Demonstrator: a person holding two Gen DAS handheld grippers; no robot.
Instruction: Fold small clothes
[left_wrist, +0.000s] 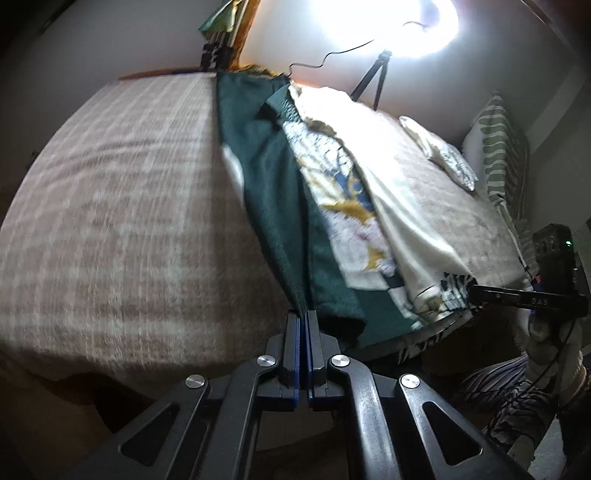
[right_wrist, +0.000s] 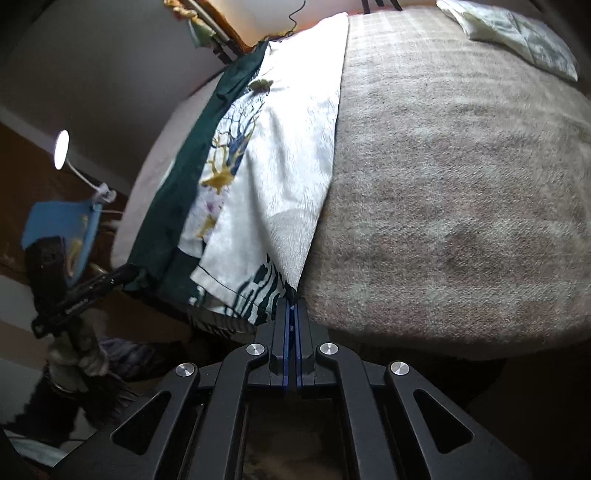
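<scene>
A small garment (left_wrist: 325, 206), dark green with a white printed panel, lies stretched in a long strip across the beige checked blanket (left_wrist: 122, 206). My left gripper (left_wrist: 303, 314) is shut on its near green corner. My right gripper (right_wrist: 291, 301) is shut on the near white, striped corner of the same garment (right_wrist: 280, 155). Each gripper shows in the other's view: the right one at the right edge of the left wrist view (left_wrist: 476, 290), the left one at the left of the right wrist view (right_wrist: 129, 271). The garment's near hem hangs at the bed's front edge.
The blanket (right_wrist: 461, 192) covers the whole bed. A folded pale cloth (left_wrist: 439, 155) lies at the far right of the bed. A striped pillow (left_wrist: 498, 147) stands against the wall. A tripod with a bright ring light (left_wrist: 373, 79) stands behind the bed. A lamp (right_wrist: 61, 149) glows at the left.
</scene>
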